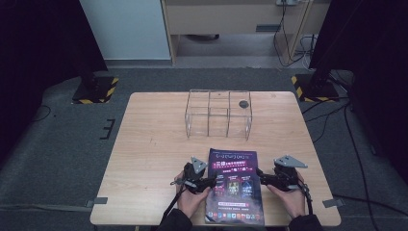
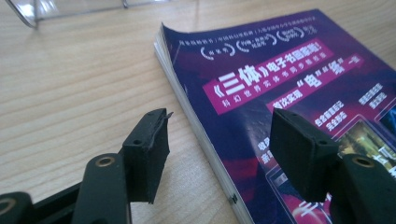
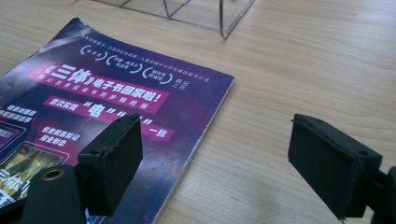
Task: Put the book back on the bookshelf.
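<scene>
Both of my grippers sit at the near edge of the wooden table (image 1: 144,139), one at each long side of the magazine (image 1: 234,185). The magazine lies flat, purple cover up, with white and pink Chinese print; its far edge points toward the clear box.

Left gripper (image 1: 208,183): jaws apart, nothing pressed between them. In the left gripper view one pad hangs over bare wood just beside the magazine's (image 2: 280,93) page edge, the other over the cover. The edge runs between the two pads. I cannot tell whether either pad touches paper.

Right gripper (image 1: 261,177): jaws wide apart, gripping nothing. In the right gripper view one pad stands over the magazine's (image 3: 116,102) cover, the other over bare table well clear of it. That side's edge runs between the pads.

Farther out, past the magazine, a clear acrylic organizer (image 1: 219,114) with several compartments stands upright on the table. A small dark round object (image 1: 244,103) shows at its far right compartment; I cannot tell whether it lies inside or on the wall.
</scene>
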`<act>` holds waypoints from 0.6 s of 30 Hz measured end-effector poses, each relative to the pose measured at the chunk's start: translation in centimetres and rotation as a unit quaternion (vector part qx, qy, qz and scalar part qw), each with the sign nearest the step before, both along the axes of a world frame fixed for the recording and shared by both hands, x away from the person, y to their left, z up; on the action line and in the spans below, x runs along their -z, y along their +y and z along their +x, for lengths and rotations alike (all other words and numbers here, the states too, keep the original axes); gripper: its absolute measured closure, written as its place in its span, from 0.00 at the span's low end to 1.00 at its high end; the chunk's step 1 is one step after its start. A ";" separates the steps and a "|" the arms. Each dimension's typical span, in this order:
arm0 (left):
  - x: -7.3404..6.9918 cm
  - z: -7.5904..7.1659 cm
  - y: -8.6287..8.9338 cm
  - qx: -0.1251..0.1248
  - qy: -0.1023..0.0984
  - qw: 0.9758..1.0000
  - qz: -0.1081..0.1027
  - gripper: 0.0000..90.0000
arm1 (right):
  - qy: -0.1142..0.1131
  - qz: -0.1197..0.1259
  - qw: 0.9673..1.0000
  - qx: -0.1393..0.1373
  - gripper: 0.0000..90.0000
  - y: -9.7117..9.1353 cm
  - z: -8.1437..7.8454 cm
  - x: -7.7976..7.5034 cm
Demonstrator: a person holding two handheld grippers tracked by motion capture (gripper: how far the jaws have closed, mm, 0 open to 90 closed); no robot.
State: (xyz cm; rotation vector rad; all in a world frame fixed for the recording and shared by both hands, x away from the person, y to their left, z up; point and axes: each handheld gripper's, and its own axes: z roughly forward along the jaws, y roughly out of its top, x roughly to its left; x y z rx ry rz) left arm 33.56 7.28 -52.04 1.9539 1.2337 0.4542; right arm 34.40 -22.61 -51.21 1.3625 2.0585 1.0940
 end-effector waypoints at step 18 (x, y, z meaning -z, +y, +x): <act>1.0 0.4 -0.7 0.003 0.018 1.000 -0.015 0.45 | 0.032 -0.007 0.999 -0.038 0.22 1.7 -0.1 1.7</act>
